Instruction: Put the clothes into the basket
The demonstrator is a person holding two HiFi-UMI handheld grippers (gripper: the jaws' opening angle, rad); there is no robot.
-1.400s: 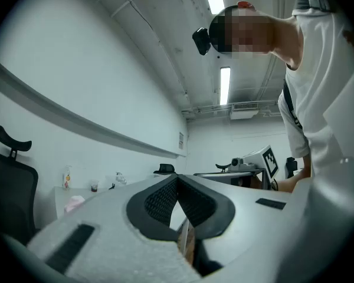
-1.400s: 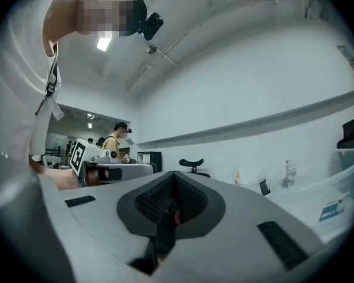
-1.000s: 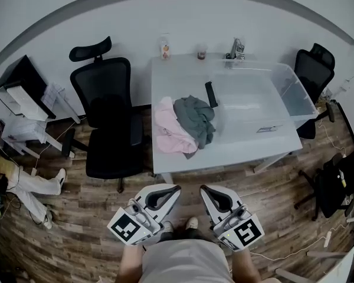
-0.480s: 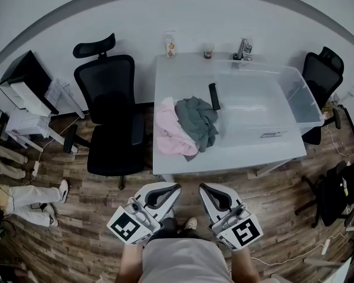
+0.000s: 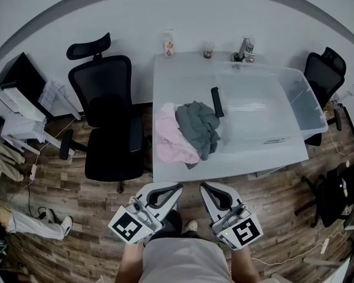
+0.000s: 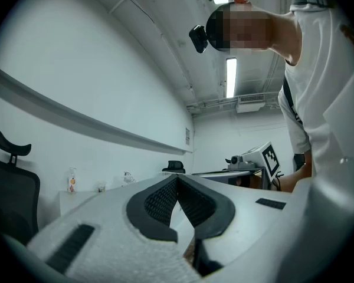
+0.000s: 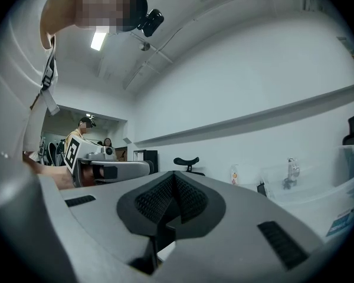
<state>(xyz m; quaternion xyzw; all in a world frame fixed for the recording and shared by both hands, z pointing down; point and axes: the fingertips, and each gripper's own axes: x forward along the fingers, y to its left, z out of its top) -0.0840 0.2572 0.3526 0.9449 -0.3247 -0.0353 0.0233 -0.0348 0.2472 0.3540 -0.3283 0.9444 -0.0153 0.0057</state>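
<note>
Head view: you hold left gripper (image 5: 176, 187) and right gripper (image 5: 204, 187), jaws closed and empty, short of the tabletop (image 5: 183, 81); clothes (image 5: 189, 131) lie heaped beside the clear basket (image 5: 301, 99).

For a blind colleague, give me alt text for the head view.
Seen from above, a pink garment and a grey garment lie heaped on a white table beside a clear basket. Nearer the person, the left hand-held gripper and right hand-held gripper are shut and empty, short of the table.

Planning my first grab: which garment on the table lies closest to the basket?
The grey-green garment, right beside the basket; the pink garment lies on its other side.
</note>
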